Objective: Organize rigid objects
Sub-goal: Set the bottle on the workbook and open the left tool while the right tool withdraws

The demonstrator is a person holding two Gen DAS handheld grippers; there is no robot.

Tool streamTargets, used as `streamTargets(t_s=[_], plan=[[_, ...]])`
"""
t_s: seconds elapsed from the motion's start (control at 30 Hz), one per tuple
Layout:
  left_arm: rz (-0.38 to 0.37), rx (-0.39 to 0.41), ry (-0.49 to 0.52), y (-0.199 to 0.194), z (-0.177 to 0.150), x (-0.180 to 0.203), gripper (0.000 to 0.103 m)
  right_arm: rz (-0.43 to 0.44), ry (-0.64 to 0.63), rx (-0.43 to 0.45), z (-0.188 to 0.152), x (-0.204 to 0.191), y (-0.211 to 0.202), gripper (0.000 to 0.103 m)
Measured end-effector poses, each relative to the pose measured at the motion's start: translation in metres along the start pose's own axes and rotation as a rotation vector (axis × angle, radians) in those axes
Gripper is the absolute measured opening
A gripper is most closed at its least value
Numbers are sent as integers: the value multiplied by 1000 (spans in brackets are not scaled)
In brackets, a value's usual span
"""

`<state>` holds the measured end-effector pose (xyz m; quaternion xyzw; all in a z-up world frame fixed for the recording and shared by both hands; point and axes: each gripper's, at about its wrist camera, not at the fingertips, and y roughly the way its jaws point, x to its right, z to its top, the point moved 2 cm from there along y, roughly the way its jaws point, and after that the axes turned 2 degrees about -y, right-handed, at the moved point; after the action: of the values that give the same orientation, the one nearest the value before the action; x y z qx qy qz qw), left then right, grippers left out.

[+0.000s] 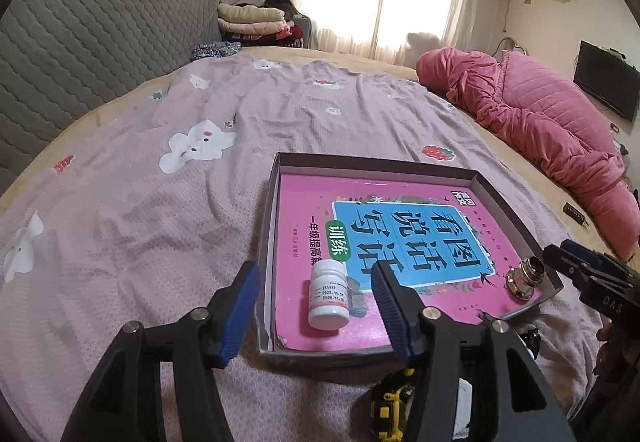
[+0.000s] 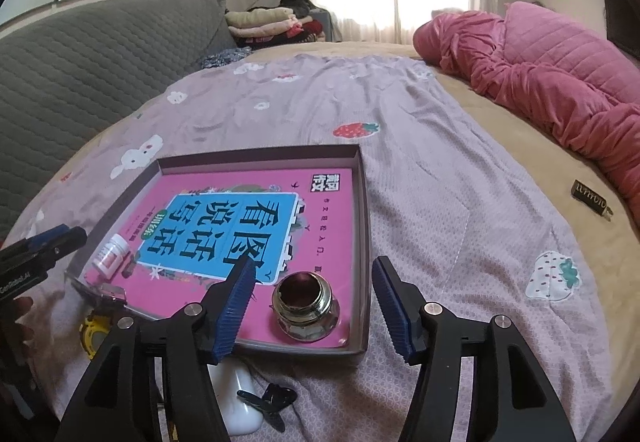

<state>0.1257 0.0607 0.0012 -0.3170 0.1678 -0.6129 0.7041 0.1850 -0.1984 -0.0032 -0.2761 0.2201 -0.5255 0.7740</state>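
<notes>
A shallow brown box (image 1: 276,178) lies on the bed with a pink book (image 1: 400,234) flat inside it. On the book's near left corner lies a white pill bottle (image 1: 329,294), between the fingers of my left gripper (image 1: 316,274), which is open with its blue pads clear of it. A squat open metal-and-glass jar (image 2: 306,306) stands upright in the box's near right corner. My right gripper (image 2: 315,268) hangs open just above it, pads not touching. Each gripper's tip also shows in the other's view: the right gripper (image 1: 560,256) and the left gripper (image 2: 60,238).
A yellow-and-black tape measure (image 2: 94,334), a white object (image 2: 240,406) and a black key-like piece (image 2: 272,398) lie on the lilac sheet (image 1: 160,242) in front of the box. A pink quilt (image 2: 560,82) is heaped at the right, with a small dark case (image 2: 590,194) beside it.
</notes>
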Motion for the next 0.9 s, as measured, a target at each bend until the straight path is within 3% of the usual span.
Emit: streamTargets(t_s=[0.9], plan=[[-14,27,32,-40,-10,10,59,-30,-52,40,-11,-5,-34,67]])
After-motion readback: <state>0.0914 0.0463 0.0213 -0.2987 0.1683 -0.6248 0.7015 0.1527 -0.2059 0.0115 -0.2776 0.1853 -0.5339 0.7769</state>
